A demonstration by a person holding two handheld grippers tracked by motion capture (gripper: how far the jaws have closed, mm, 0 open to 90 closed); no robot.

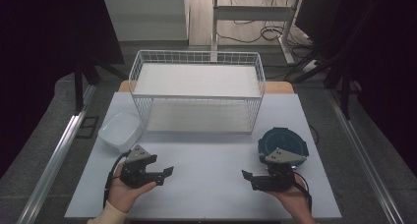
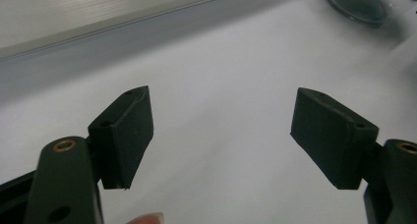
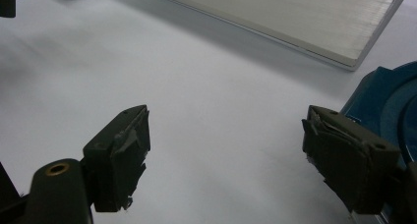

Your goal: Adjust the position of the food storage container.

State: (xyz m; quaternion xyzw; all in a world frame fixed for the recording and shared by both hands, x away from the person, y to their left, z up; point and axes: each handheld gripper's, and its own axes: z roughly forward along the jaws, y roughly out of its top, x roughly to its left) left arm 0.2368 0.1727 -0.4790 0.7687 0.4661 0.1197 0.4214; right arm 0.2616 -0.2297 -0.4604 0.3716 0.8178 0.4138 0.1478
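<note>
My left gripper (image 1: pixel 167 173) rests in a hand at the table's front left, pointing right, jaws wide apart over bare white tabletop (image 2: pixel 221 135). My right gripper (image 1: pixel 246 177) is held at the front right, pointing left, also open with nothing between its jaws (image 3: pixel 223 150). A round dark blue container (image 1: pixel 282 141) sits on the table just behind the right gripper; its blue edge (image 3: pixel 381 98) lies beside the right-hand jaw. A white square plastic container (image 1: pixel 121 129) stands at the left, behind the left gripper.
A white wire two-level rack (image 1: pixel 196 89) stands at the back middle of the white table (image 1: pixel 206 160); its lower shelf board (image 3: pixel 305 17) appears ahead of the right gripper. Dark floor and metal rails flank the table.
</note>
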